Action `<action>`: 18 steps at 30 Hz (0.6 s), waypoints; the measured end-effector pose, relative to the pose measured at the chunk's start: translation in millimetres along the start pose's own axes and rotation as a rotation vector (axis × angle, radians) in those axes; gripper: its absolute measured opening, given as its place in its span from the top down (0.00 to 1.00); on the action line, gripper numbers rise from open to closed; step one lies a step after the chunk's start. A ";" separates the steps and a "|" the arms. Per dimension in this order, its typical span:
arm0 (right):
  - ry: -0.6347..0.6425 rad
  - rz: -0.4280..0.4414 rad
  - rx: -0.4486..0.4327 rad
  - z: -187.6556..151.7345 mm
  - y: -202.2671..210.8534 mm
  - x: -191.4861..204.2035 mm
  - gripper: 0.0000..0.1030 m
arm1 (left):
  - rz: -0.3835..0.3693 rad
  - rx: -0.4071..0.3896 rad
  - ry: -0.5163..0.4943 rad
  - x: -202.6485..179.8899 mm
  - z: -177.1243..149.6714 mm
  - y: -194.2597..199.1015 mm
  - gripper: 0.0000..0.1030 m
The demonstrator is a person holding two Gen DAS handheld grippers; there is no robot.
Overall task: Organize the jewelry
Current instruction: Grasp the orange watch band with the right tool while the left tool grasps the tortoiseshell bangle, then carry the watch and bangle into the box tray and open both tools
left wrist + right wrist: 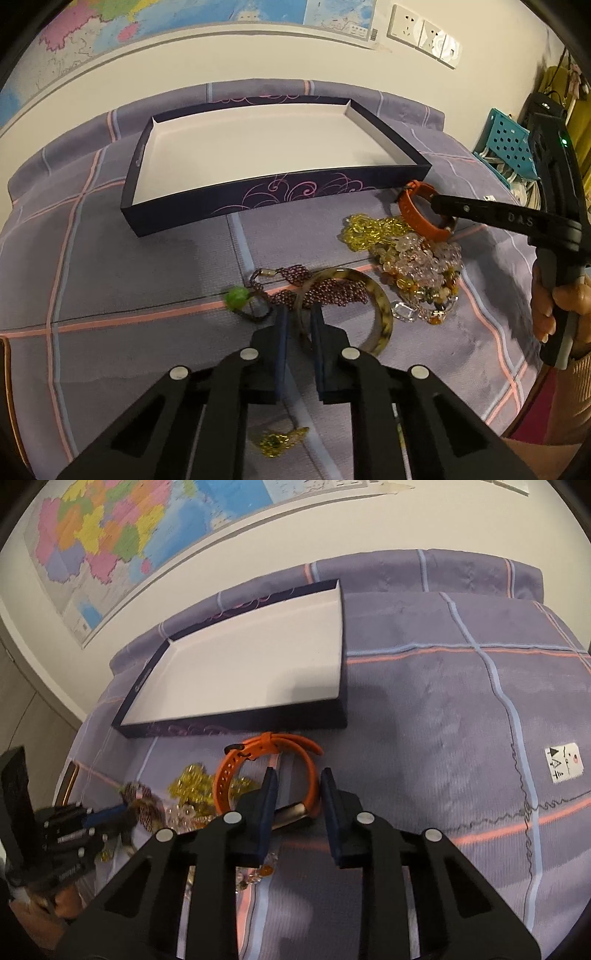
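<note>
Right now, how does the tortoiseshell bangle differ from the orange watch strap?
The tortoiseshell bangle is a closed mottled brown-and-cream ring lying flat on the blanket; the orange watch strap is a plain orange band with punched holes and a buckle, curled into an upright loop. The bangle lies partly over a purple beaded piece, while the strap stands by the tray. Each has gripper jaws closed around its band: left gripper, right gripper.

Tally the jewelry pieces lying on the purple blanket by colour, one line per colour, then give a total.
Orange: 1, the watch strap
Tortoiseshell brown: 1, the bangle
Dark purple: 1, the beaded band
Green: 1, the bead on a cord
Yellow: 2, the bead cluster and a small piece
Clear and amber mixed: 1 heap; strands cannot be separated
Total: 7
</note>
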State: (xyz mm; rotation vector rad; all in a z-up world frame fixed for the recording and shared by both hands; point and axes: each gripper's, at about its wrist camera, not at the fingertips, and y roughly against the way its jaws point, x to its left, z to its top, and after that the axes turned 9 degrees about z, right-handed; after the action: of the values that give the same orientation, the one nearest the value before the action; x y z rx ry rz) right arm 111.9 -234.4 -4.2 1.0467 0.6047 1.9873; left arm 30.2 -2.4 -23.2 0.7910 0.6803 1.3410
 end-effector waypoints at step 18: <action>0.022 -0.030 0.010 6.6 -3.4 -8.6 0.93 | 0.049 -0.028 -0.080 -4.1 -0.8 1.8 0.95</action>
State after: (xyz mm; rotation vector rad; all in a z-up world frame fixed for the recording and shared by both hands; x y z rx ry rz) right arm 121.8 -239.2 -6.9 1.0175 0.6390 1.9742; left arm 28.0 -6.3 -22.3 0.8387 0.5818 1.3531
